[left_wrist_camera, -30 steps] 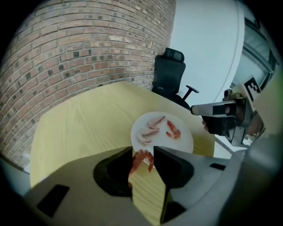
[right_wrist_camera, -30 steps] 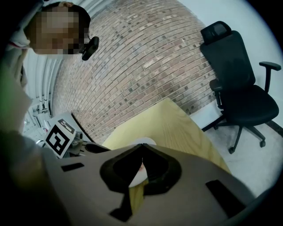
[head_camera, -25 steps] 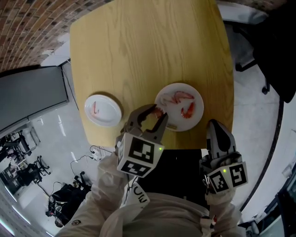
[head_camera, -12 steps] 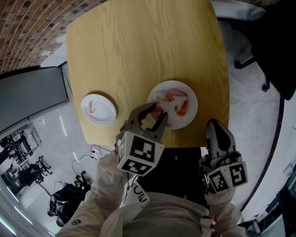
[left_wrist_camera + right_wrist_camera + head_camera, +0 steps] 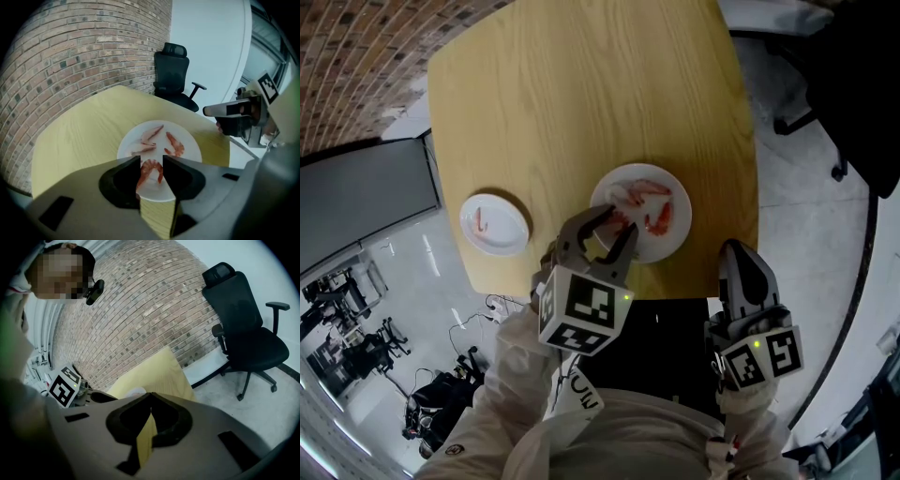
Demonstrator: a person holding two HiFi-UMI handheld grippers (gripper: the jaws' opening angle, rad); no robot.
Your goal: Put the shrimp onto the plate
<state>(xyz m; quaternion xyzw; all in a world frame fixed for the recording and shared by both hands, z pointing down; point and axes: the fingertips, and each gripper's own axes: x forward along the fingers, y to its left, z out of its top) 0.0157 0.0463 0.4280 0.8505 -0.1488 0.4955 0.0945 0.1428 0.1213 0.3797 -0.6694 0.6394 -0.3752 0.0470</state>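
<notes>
Left gripper (image 5: pixel 151 161) pinches one shrimp (image 5: pixel 150 170) at a middling gap. It hangs lengthwise between the pads, right over the near part of the plate (image 5: pixel 191 140), so basically straight down. Right gripper (image 5: pixel 150 396) is closed, off to the side.

- A table (image 5: pixel 581 94) with a light yellow wood-grain top and rounded corners carries everything; most of its top is bare.
- A larger white plate (image 5: pixel 664 246), round, lies flat on the table close to the near edge, towards the right-hand side.
- A smaller white plate (image 5: pixel 508 231), also round, lies flat by the table's left edge, near the front corner, well apart from the larger one, with bare wood between them.
</notes>
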